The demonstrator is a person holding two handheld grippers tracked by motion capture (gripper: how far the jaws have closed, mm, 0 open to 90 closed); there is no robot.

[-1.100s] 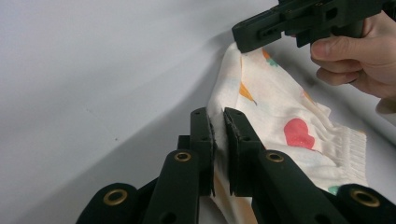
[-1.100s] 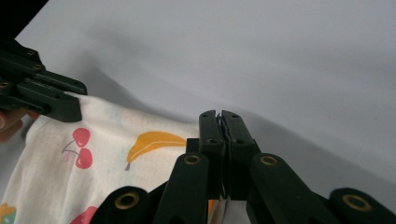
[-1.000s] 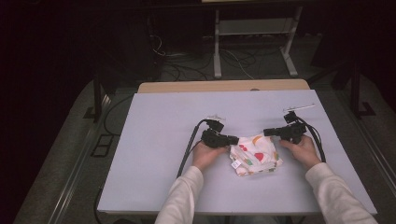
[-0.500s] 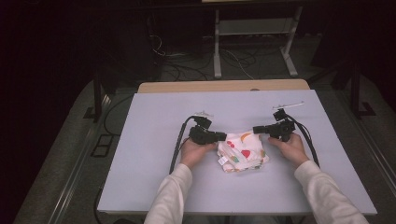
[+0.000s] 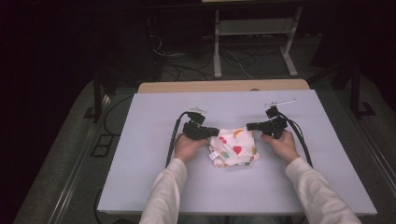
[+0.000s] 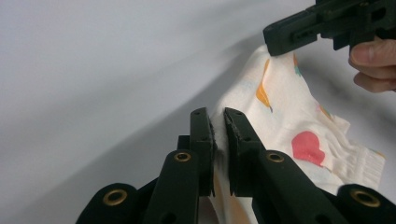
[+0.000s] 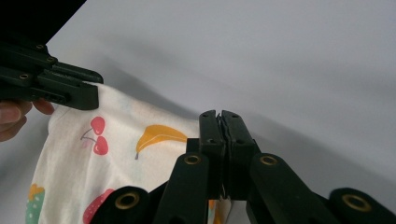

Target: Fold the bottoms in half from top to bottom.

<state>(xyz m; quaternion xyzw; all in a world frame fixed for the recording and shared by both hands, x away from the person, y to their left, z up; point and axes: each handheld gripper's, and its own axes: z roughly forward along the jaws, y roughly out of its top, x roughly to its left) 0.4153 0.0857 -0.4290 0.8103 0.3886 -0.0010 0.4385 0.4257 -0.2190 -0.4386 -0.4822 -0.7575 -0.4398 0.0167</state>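
Fruit-print cloth (image 5: 233, 146), a small white garment or folded fabric with a ribbed hem, lies bunched near the middle of the pale table (image 5: 140, 186), between the two hands. Left gripper (image 6: 218, 122): jaws nearly closed, pinching a thin fold at the cloth's upper left corner. Right gripper (image 7: 219, 122): jaws pressed together on the opposite upper corner, with fabric emerging below them. In the high view both tools point inward at the cloth's far edge, the left gripper (image 5: 214, 132) and the right gripper (image 5: 251, 126) held by a left hand (image 5: 187, 147) and a right hand (image 5: 279, 144). Judged from its drape and creases, the cloth is light, limp and non-fragile; it will sag and fold wherever unsupported, and a thin single layer may slip from the jaws. Corners or the thicker hem offer the surest hold, and two well-separated grips along one edge keep it spread.
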